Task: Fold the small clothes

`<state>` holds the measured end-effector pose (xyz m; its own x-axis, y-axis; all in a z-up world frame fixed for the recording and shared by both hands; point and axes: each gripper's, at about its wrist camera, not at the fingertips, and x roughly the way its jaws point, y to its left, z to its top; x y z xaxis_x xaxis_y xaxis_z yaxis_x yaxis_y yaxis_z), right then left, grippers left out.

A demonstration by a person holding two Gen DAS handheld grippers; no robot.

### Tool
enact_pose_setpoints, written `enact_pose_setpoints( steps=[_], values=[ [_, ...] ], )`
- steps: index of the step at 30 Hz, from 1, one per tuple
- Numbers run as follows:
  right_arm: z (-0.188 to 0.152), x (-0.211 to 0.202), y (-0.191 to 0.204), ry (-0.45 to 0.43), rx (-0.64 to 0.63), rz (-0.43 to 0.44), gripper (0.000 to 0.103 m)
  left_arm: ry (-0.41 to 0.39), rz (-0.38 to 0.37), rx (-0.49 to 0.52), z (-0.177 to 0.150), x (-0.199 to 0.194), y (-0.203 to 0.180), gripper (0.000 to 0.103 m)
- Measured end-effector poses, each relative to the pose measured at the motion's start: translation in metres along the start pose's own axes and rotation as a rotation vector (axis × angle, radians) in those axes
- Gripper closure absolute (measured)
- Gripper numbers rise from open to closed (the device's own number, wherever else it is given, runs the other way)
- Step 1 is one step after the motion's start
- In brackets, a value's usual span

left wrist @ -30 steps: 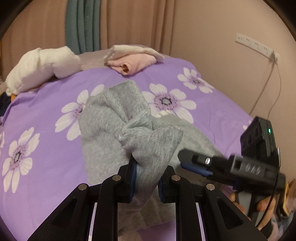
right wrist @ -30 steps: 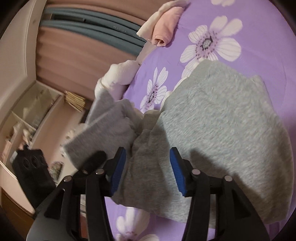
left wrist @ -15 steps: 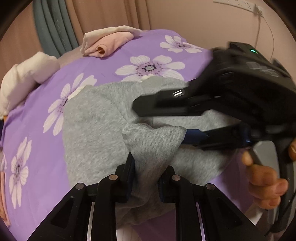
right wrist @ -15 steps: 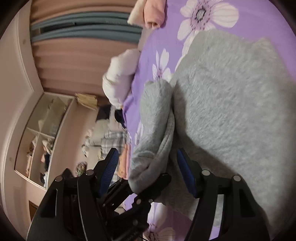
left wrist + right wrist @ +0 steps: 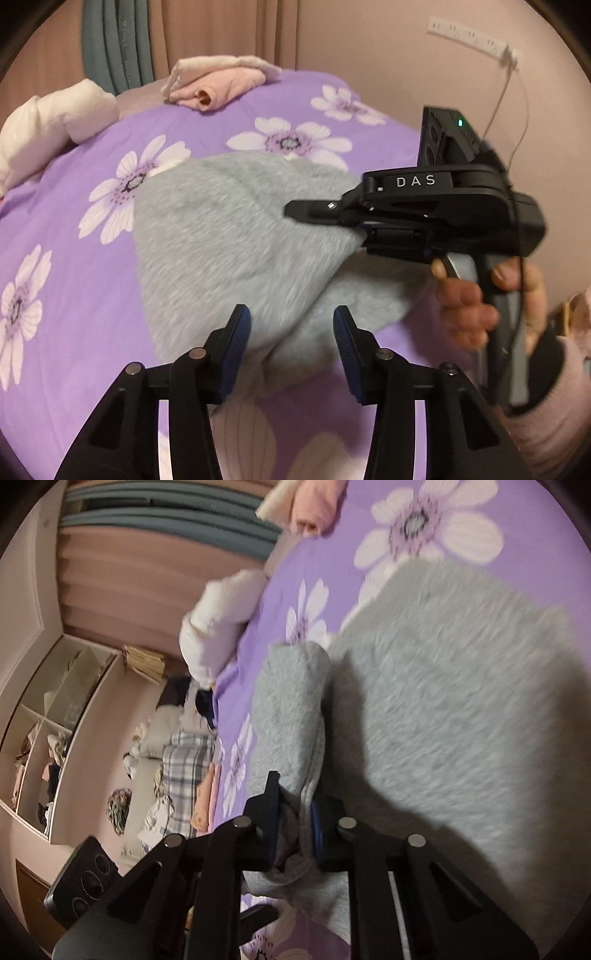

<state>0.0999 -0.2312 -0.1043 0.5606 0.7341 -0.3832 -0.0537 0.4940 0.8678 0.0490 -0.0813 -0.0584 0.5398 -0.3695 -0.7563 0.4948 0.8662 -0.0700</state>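
A grey knit garment (image 5: 229, 236) lies on the purple flowered bedspread (image 5: 66, 266). My left gripper (image 5: 291, 343) is open, its jaws apart just above the garment's near edge, holding nothing. My right gripper (image 5: 295, 830) is shut on a folded grey edge (image 5: 288, 709) of the garment (image 5: 461, 720) and lifts it over the rest. The right gripper also shows in the left wrist view (image 5: 424, 214), at the garment's right side, held by a hand.
A folded pink and cream pile (image 5: 218, 81) and a white bundle (image 5: 48, 122) lie at the far end of the bed. A wall with a power strip (image 5: 472, 37) is on the right. Shelves and a cluttered couch (image 5: 177, 760) stand beyond the bed's left side.
My left gripper let go of the grey fold and opened. My right gripper closed on that fold and took it over.
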Motion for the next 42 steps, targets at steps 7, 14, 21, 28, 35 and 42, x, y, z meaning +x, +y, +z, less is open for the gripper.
enact_pose_setpoints(
  steps=[7,14,21,28,35,42],
  values=[
    [0.018,-0.054,0.014,-0.162,-0.078,-0.03,0.089,-0.032,-0.035,-0.098,0.004,-0.017,0.021,0.056],
    [0.029,-0.1,-0.01,-0.237,-0.076,-0.131,0.089,-0.024,-0.064,-0.178,0.014,-0.006,0.035,0.056],
    [0.017,-0.082,-0.049,-0.135,-0.034,-0.189,0.088,-0.06,-0.06,-0.151,0.042,0.004,0.021,0.056],
    [0.013,-0.078,-0.021,-0.127,-0.117,-0.169,0.088,-0.051,-0.05,-0.112,0.059,0.024,0.01,0.056],
    [-0.003,-0.068,-0.043,-0.061,-0.089,-0.273,0.087,0.013,0.036,-0.054,0.049,0.046,0.012,0.056],
    [-0.01,-0.077,-0.034,-0.118,-0.124,-0.345,0.075,0.057,0.054,-0.063,0.04,0.058,0.02,0.056]
  ],
)
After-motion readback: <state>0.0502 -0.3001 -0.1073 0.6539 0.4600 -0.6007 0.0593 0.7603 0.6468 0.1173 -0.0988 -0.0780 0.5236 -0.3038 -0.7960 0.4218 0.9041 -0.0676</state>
